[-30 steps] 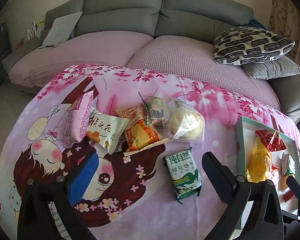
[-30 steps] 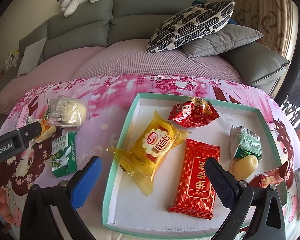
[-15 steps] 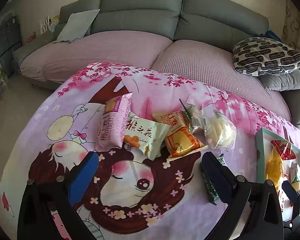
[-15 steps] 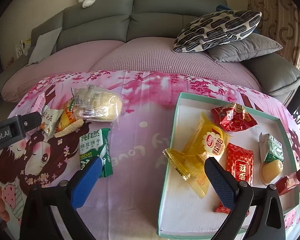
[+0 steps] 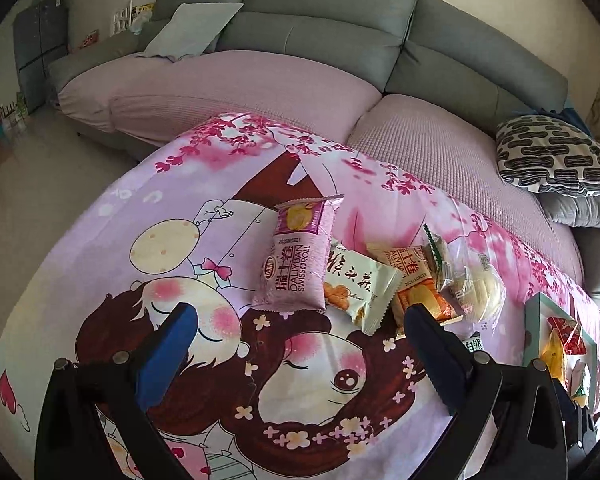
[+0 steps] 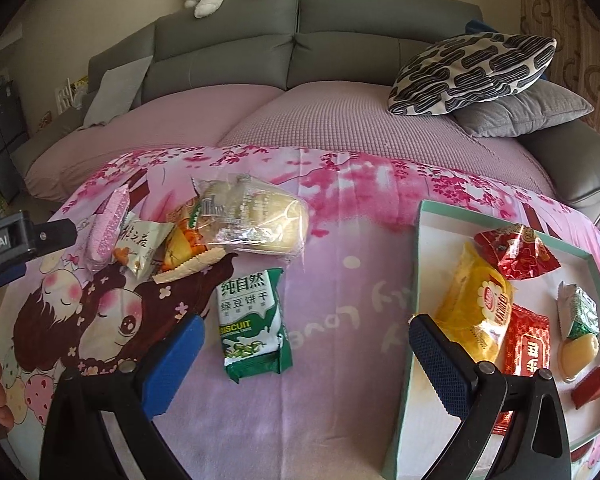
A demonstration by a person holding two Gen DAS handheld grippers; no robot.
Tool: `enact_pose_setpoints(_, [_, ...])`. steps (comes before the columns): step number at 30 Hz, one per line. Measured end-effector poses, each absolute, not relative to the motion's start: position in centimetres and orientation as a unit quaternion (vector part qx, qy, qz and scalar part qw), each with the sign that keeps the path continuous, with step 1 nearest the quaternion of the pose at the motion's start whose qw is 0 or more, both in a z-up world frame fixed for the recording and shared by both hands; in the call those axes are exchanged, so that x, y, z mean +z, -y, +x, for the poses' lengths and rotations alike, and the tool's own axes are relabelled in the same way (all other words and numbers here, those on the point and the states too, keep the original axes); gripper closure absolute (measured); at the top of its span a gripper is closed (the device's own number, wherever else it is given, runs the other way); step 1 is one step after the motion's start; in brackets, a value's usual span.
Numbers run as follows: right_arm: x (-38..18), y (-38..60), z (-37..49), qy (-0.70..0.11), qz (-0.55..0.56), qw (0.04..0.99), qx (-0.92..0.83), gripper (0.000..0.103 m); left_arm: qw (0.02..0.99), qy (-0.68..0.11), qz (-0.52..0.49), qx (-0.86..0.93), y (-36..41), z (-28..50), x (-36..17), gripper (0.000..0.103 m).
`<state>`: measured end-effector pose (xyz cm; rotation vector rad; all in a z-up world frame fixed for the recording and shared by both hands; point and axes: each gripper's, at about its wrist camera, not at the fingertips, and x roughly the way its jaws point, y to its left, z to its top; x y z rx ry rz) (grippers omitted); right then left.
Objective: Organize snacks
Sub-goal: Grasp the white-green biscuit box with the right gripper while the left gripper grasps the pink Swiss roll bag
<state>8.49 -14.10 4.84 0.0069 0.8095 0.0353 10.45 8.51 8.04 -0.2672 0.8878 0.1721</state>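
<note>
Both grippers swung left off the tray point(image 6: 419, 272). Right gripper point(image 6: 306, 350) hovers with jaws wide, holding nothing, biscuit pack point(image 6: 253, 322) just ahead between them. Left gripper point(image 5: 300, 340) is likewise released, pile point(image 5: 364, 276) beyond. Several snacks boxed, five left.

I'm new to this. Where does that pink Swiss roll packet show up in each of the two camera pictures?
Left wrist view: pink Swiss roll packet lies centre, label facing up, leftmost of the snack pile.
Right wrist view: same packet at far left, seen edge-on.
Shared landmark: the white snack packet touching its right side.
</note>
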Motion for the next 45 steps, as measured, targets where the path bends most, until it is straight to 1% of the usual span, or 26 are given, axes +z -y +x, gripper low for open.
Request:
enact_pose_setpoints(8, [3.4, 12.7, 9.8, -0.398, -0.001, 0.917, 0.034, 0.000, 0.885, -0.429, -0.154, 0.093, -9.9, 12.7, 6.9, 0.000])
enact_pose_setpoints(11, [3.1, 12.3, 10.3, -0.397, -0.006, 0.917, 0.036, 0.004, 0.885, -0.428, -0.156, 0.094, -10.0, 13.8, 6.6, 0.001])
enact_pose_setpoints(13, [2.9, 12.0, 10.6, -0.398, -0.011, 0.917, 0.039, 0.005, 0.885, -0.430, -0.152, 0.093, -9.9, 14.5, 6.2, 0.001])
enact_pose_setpoints(14, [2.8, 11.9, 10.7, -0.399, -0.014, 0.916, 0.040, 0.008, 0.885, -0.431, -0.150, 0.091, -9.8, 14.8, 5.9, 0.003])
enact_pose_setpoints(15, [2.6, 11.7, 10.9, -0.399, -0.017, 0.916, 0.042, 0.013, 0.885, -0.432, -0.149, 0.089, -9.8, 15.0, 5.7, 0.009])
enact_pose_setpoints(16, [2.4, 11.6, 11.0, -0.401, -0.020, 0.915, 0.042, 0.015, 0.884, -0.434, -0.150, 0.087, -9.9, 15.3, 5.4, 0.012])
enact_pose_setpoints(17, [2.1, 11.5, 11.2, -0.406, -0.022, 0.913, 0.041, 0.016, 0.883, -0.436, -0.152, 0.086, -9.9, 15.6, 5.0, 0.014])
enact_pose_setpoints(19, [1.5, 11.5, 11.4, -0.415, -0.022, 0.909, 0.041, 0.019, 0.882, -0.437, -0.154, 0.085, -10.1, 16.0, 4.3, 0.014])
enact_pose_setpoints(20, [1.4, 11.5, 11.5, -0.417, -0.022, 0.908, 0.040, 0.025, 0.880, -0.441, -0.154, 0.085, -10.2, 16.3, 3.9, 0.015])
enact_pose_setpoints(21, [1.3, 11.5, 11.6, -0.419, -0.023, 0.907, 0.039, 0.029, 0.878, -0.445, -0.155, 0.086, -10.3, 16.4, 3.6, 0.019])
enact_pose_setpoints(22, [1.3, 11.5, 11.6, -0.419, -0.024, 0.907, 0.039, 0.030, 0.875, -0.449, -0.157, 0.086, -10.3, 16.5, 3.3, 0.022])
enact_pose_setpoints(23, [1.2, 11.5, 11.6, -0.420, -0.024, 0.906, 0.041, 0.032, 0.873, -0.452, -0.160, 0.085, -10.4, 16.6, 3.1, 0.028])
enact_pose_setpoints(24, [1.2, 11.4, 11.6, -0.420, -0.024, 0.906, 0.043, 0.037, 0.872, -0.453, -0.164, 0.084, -10.5, 16.7, 3.0, 0.034])
enact_pose_setpoints(25, [1.2, 11.4, 11.6, -0.420, -0.023, 0.906, 0.045, 0.040, 0.872, -0.453, -0.167, 0.083, -10.6, 16.7, 3.0, 0.037])
enact_pose_setpoints(26, [1.2, 11.3, 11.6, -0.421, -0.023, 0.906, 0.046, 0.041, 0.872, -0.452, -0.170, 0.081, -10.7, 16.6, 3.0, 0.042])
enact_pose_setpoints(27, [1.2, 11.2, 11.5, -0.421, -0.026, 0.905, 0.049, 0.046, 0.872, -0.451, -0.174, 0.077, -10.7, 16.6, 3.0, 0.048])
enact_pose_setpoints(28, [1.2, 11.1, 11.5, -0.421, -0.028, 0.905, 0.053, 0.053, 0.872, -0.450, -0.177, 0.074, -10.7, 16.5, 3.1, 0.051])
enact_pose_setpoints(30, [1.2, 10.7, 11.4, -0.421, -0.033, 0.905, 0.053, 0.059, 0.872, -0.450, -0.179, 0.076, -10.6, 16.4, 3.2, 0.058])
enact_pose_setpoints(32, [1.2, 10.5, 11.3, -0.420, -0.040, 0.905, 0.052, 0.060, 0.871, -0.449, -0.183, 0.073, -10.5, 16.2, 3.3, 0.063])
enact_pose_setpoints(33, [1.2, 10.5, 11.3, -0.421, -0.040, 0.905, 0.052, 0.060, 0.871, -0.448, -0.187, 0.073, -10.5, 16.0, 3.4, 0.064])
enact_pose_setpoints(37, [1.4, 11.0, 11.2, -0.422, -0.020, 0.905, 0.055, 0.061, 0.874, -0.440, -0.192, 0.072, -10.3, 15.5, 4.1, 0.065])
enact_pose_setpoints(45, [3.4, 11.3, 10.2, -0.397, -0.006, 0.916, 0.063, 0.061, 0.887, -0.420, -0.180, 0.057, -8.6, 13.9, 6.5, 0.065])
